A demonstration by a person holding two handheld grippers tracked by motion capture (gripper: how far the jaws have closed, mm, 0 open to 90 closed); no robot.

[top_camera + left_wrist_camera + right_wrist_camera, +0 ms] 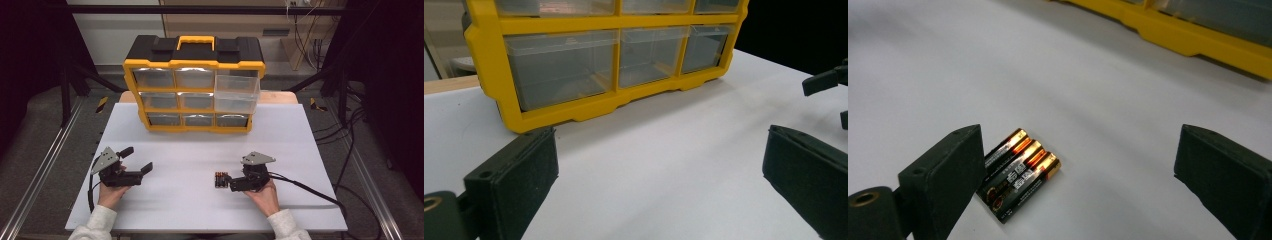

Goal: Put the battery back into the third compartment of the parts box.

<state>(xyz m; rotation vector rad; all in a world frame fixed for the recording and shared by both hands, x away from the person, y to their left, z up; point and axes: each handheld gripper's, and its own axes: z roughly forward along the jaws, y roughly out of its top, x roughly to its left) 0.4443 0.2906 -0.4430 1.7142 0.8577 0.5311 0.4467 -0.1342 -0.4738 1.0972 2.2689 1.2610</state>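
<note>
- Right gripper: jaws wide, holding nothing; batteries on counter at its 9 o'clock.
- Left gripper: wide open, empty; organizer at 1 o'clock.

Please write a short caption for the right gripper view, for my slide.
Open right gripper approaching three batteries lying side by side on the white table, with the yellow organizer behind.

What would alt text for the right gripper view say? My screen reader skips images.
Three batteries lie side by side on the white table, just beside the left of the right gripper's two wide-open black jaws, untouched. The yellow base of a drawer organizer crosses the top right corner.
</note>
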